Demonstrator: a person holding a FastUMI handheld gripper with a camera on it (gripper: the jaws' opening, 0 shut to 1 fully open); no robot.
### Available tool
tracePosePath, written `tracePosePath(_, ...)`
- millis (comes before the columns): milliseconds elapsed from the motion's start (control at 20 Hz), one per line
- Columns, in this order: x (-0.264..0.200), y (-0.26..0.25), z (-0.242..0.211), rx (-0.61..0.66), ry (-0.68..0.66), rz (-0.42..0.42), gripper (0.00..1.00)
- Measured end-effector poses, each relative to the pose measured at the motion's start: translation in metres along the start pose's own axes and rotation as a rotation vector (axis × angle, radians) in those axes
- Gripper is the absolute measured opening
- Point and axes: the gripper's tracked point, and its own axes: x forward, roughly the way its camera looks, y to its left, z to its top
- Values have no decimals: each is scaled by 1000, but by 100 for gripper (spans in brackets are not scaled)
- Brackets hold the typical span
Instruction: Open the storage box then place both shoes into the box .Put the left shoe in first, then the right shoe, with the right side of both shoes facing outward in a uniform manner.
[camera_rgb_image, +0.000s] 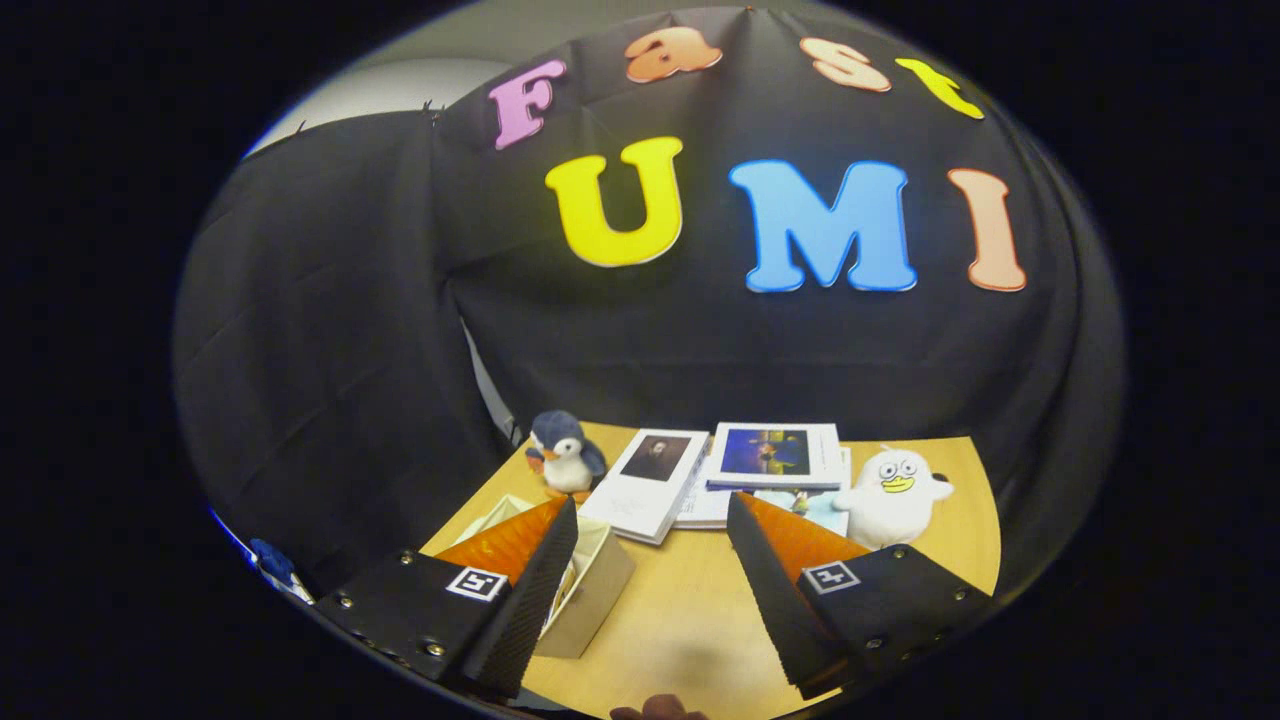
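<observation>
- Gripper (650, 520): fingers spread wide apart, nothing held between them; bare wooden table (680, 620) shows in the gap.
- Each finger carries a small square black-and-white marker tag; these are patterns, not readable text.
- A small rounded shape sits just below the gap between the fingers, cut off; it cannot be identified.
- Storage box (590, 590): a pale cardboard box on the table, just beside and partly behind the left finger. Its top appears open, but the finger hides most of the interior, so the contents cannot be made out.
- Beyond the fingers: a white booklet (650, 485) with a dark portrait picture on its cover, lying flat.
- Just beside it, a second book (775, 455) with a blue picture cover rests on top of other papers (705, 508). No title or writing is legible on either.
- Penguin plush toy (565, 455): upright, beyond the box, beside the booklet.
- White duck-like plush toy (893, 495): upright, beyond the right finger, its lower part hidden by it.
- A blue item (270, 562) beside the left finger's base, too small to identify.
</observation>
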Motion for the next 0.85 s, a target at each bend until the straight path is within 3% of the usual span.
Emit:
tracePosePath(350,-95,-57,69,-53,-412,-211,92)
tracePosePath(850,-137,-96,53,-57,-478,-326,92)
